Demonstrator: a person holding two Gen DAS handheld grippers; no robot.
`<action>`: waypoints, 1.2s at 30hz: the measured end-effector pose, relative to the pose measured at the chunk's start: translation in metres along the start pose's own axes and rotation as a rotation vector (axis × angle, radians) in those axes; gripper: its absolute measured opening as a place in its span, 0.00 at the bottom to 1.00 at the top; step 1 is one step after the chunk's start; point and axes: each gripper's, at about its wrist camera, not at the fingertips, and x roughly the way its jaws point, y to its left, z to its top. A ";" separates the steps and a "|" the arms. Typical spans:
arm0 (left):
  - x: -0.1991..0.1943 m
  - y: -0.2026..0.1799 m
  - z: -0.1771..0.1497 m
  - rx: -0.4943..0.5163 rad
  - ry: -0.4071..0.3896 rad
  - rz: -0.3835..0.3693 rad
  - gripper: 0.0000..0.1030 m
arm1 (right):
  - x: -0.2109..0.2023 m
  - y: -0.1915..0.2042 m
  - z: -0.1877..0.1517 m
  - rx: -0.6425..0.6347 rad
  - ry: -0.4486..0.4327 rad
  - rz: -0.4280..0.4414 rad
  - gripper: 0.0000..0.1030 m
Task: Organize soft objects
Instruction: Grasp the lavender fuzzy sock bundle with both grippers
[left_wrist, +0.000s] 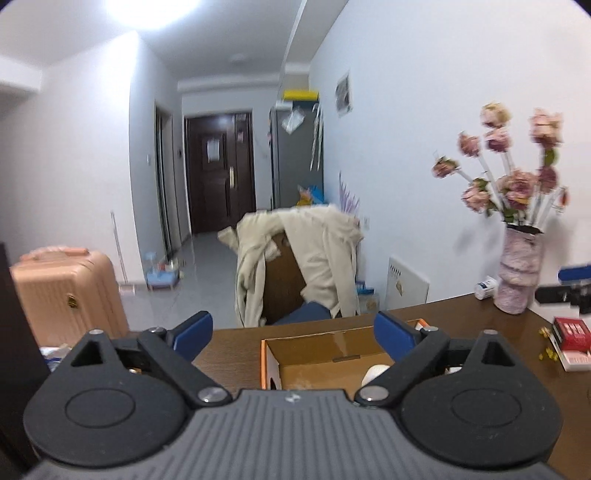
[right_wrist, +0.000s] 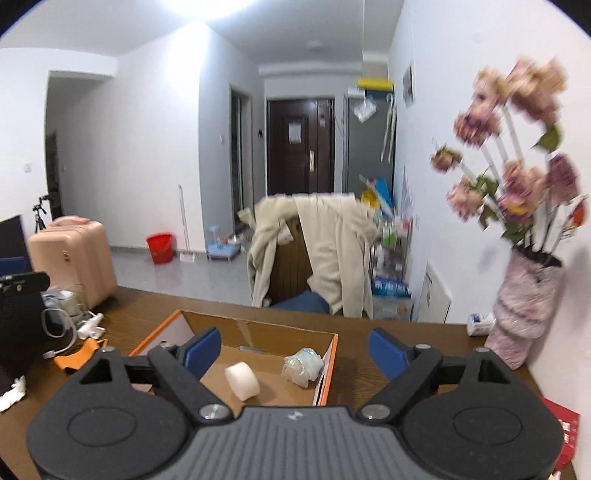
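Both the left tool (left_wrist: 293, 332) and right tool (right_wrist: 295, 349) hang released and empty above the cardboard box (right_wrist: 328, 363) on the brown bench (right_wrist: 369, 332). Low in the right view, a smooth white roll (right_wrist: 242, 380) and a crinkly iridescent wad (right_wrist: 303, 366) already lie inside. Sorting looks well advanced; whether more soft things remain I cannot tell.
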 end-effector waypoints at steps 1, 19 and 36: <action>-0.019 -0.002 -0.010 0.015 -0.021 -0.002 0.94 | -0.016 0.003 -0.008 -0.004 -0.022 -0.003 0.88; -0.188 0.000 -0.211 -0.039 -0.066 -0.071 1.00 | -0.175 0.097 -0.226 0.001 -0.123 0.093 1.00; -0.117 0.002 -0.224 -0.049 0.119 -0.044 1.00 | -0.115 0.108 -0.252 0.072 0.073 0.186 0.82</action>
